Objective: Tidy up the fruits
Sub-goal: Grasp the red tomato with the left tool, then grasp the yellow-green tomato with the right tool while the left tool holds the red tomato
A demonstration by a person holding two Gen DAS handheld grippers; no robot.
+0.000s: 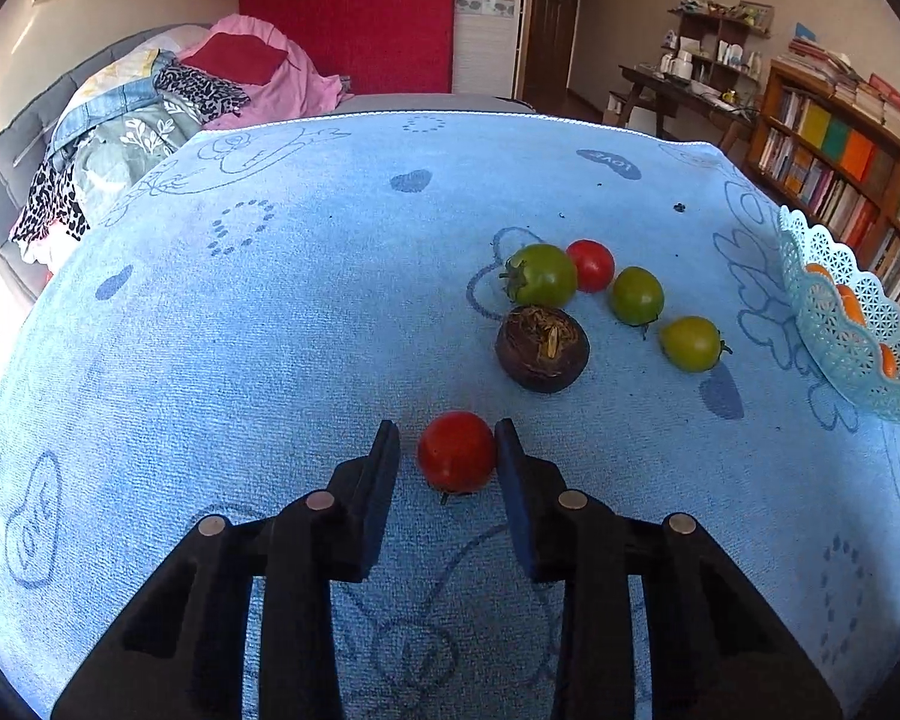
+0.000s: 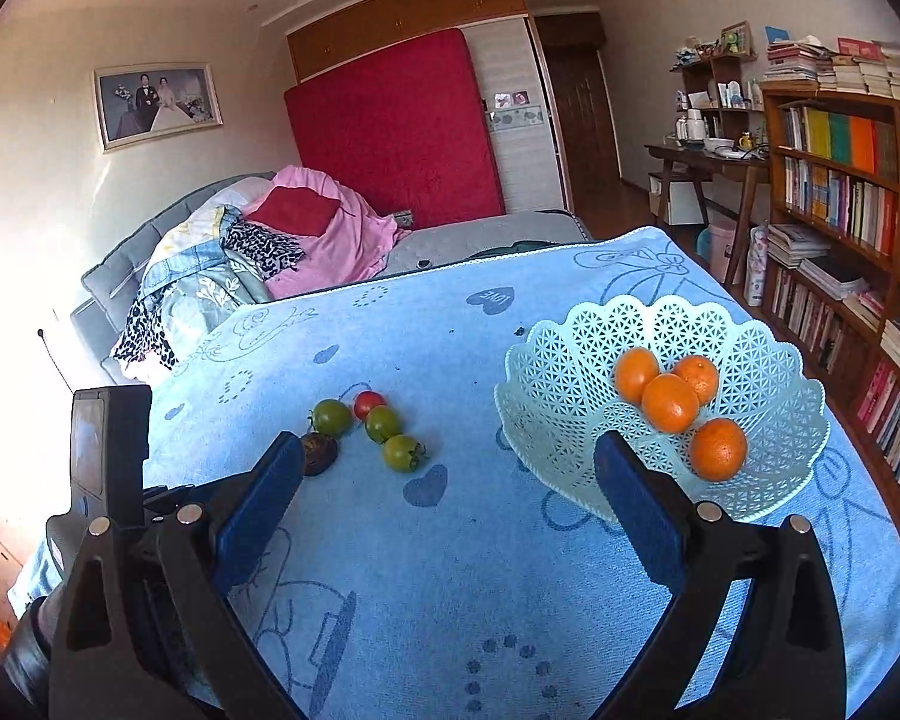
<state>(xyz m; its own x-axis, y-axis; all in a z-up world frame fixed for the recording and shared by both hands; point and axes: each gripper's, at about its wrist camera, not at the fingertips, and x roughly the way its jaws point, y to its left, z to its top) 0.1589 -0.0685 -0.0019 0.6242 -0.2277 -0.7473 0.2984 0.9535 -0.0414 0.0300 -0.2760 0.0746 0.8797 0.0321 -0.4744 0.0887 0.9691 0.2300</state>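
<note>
A red tomato (image 1: 456, 451) lies on the blue towel between the fingers of my left gripper (image 1: 449, 443). The right pad touches it, the left pad stands a little apart, so the gripper is open around it. Beyond it lie a dark brown round fruit (image 1: 542, 348), three green tomatoes (image 1: 543, 275) and a second red tomato (image 1: 591, 264). The same cluster shows in the right wrist view (image 2: 366, 426). My right gripper (image 2: 450, 468) is wide open and empty above the towel. A pale blue lattice basket (image 2: 570, 420) holds several oranges (image 2: 669, 402).
The blue towel (image 2: 450, 570) covers the table. The basket's rim (image 1: 834, 324) shows at the right edge of the left wrist view. A bed with heaped clothes (image 2: 240, 264) lies behind. A bookshelf (image 2: 858, 192) stands on the right.
</note>
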